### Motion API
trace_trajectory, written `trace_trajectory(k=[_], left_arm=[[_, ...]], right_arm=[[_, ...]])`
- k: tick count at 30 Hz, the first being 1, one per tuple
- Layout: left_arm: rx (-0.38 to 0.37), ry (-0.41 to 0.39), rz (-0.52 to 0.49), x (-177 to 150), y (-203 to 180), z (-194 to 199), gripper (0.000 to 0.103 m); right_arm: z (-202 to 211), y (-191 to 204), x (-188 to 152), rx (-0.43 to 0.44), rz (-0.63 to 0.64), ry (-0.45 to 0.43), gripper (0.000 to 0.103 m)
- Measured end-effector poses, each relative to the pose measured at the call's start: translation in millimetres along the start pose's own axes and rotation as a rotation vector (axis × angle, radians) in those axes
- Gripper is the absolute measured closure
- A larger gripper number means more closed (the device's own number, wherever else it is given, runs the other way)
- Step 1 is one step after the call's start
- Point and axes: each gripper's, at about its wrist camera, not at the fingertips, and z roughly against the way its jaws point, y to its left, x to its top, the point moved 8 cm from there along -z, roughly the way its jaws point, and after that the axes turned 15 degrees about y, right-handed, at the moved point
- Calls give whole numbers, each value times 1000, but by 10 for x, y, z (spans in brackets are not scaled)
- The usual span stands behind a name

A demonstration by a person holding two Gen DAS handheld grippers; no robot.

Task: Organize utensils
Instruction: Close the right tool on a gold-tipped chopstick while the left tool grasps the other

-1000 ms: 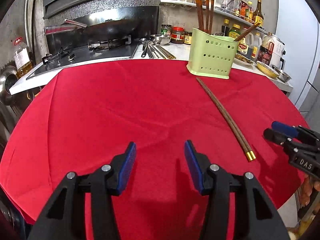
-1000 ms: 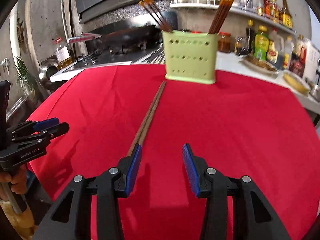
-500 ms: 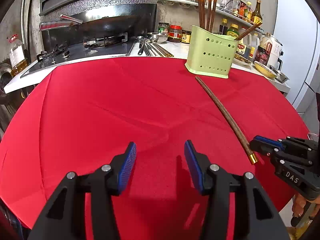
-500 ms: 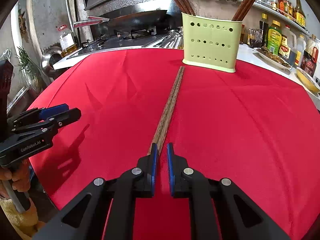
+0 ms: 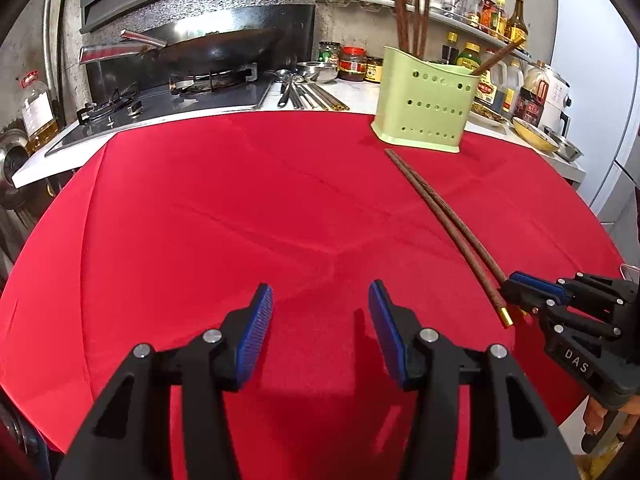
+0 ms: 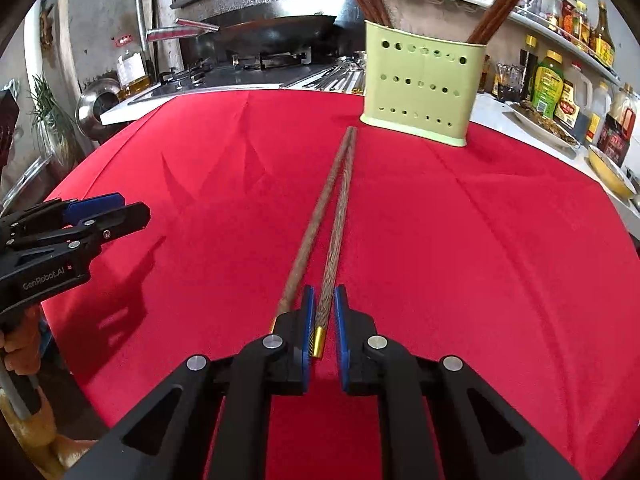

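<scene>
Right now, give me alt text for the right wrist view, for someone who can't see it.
The right gripper is shut on one chopstick near its gold tip; a second chopstick lies just left of it on the red cloth. Both point toward a green holder with more chopsticks, and the left gripper is open at the left edge.

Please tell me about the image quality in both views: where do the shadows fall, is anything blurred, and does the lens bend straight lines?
Left wrist view: sharp; the left gripper casts a dark shadow on the red cloth; the counter edge bows. Right wrist view: one of the chopsticks looks slightly blurred; the green holder is sharp; black corners frame both pictures.
</scene>
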Motion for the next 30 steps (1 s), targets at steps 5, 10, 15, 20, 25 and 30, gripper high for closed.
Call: trace_trajectory(k=[5, 10, 15, 20, 25, 30], left_arm=[[-27, 8, -49, -11, -253, 5, 54], [-83, 26, -104, -11, -581, -39, 54], [-155, 61, -130, 36, -892, -123, 54], [-158, 89, -148, 110, -1116, -254, 65], [-127, 123, -160, 132, -1210, -384, 82], [-19, 121, -234, 95, -1201, -372, 91]], right_arm=[[67, -280, -127, -27, -59, -14, 96], [138, -670, -256, -62, -147, -21, 96], [190, -960, -351, -118, -194, -28, 96], [200, -1082, -367, -170, -201, -31, 96], [217, -1118, -381, -167, -204, -34, 95], [247, -1074, -381, -144, -191, -43, 94]])
